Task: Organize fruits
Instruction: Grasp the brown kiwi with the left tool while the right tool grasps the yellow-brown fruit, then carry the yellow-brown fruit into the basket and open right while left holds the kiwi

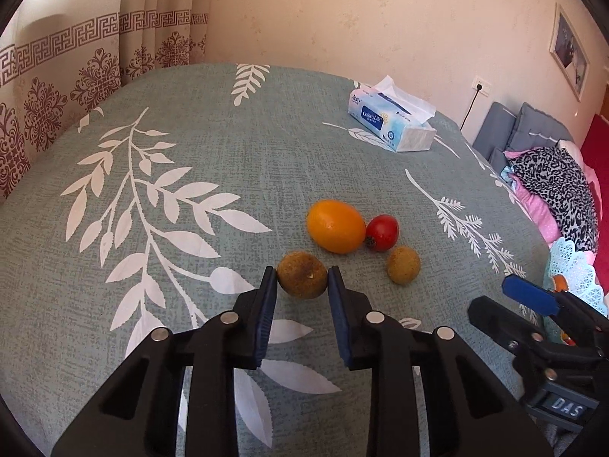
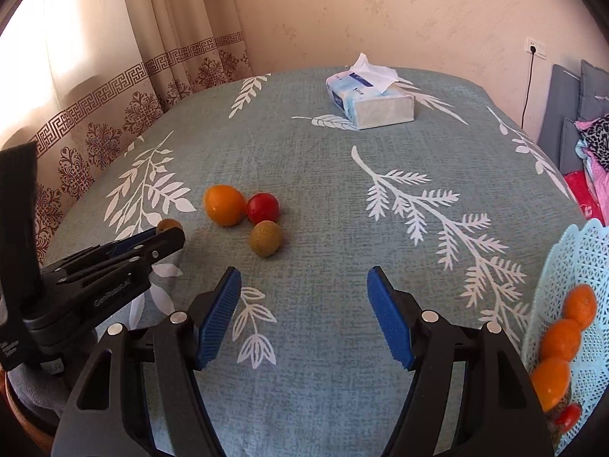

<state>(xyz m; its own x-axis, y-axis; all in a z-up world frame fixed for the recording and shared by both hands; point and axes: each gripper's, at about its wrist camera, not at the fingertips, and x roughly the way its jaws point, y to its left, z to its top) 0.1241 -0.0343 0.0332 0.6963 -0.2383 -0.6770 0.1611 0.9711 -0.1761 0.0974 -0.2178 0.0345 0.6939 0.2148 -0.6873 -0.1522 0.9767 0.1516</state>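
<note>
My left gripper (image 1: 302, 275) is shut on a brown round fruit (image 1: 301, 280) that rests on the leaf-print tablecloth (image 1: 190, 198). Just beyond it lie an orange (image 1: 335, 226), a red tomato (image 1: 382, 232) and a second small brown fruit (image 1: 403, 265). In the right wrist view the same orange (image 2: 223, 205), tomato (image 2: 262, 207) and brown fruit (image 2: 265, 238) sit left of centre, with the left gripper (image 2: 167, 234) beside them. My right gripper (image 2: 304, 282) is open and empty above bare cloth. A light blue lace basket (image 2: 578, 262) at the right edge holds oranges (image 2: 561, 339) and a tomato (image 2: 569, 417).
A tissue box (image 1: 392, 120) stands at the far side of the table, also in the right wrist view (image 2: 371, 101). Curtains (image 1: 57, 87) hang at the left. A bed with clothes (image 1: 552, 182) lies past the table's right edge.
</note>
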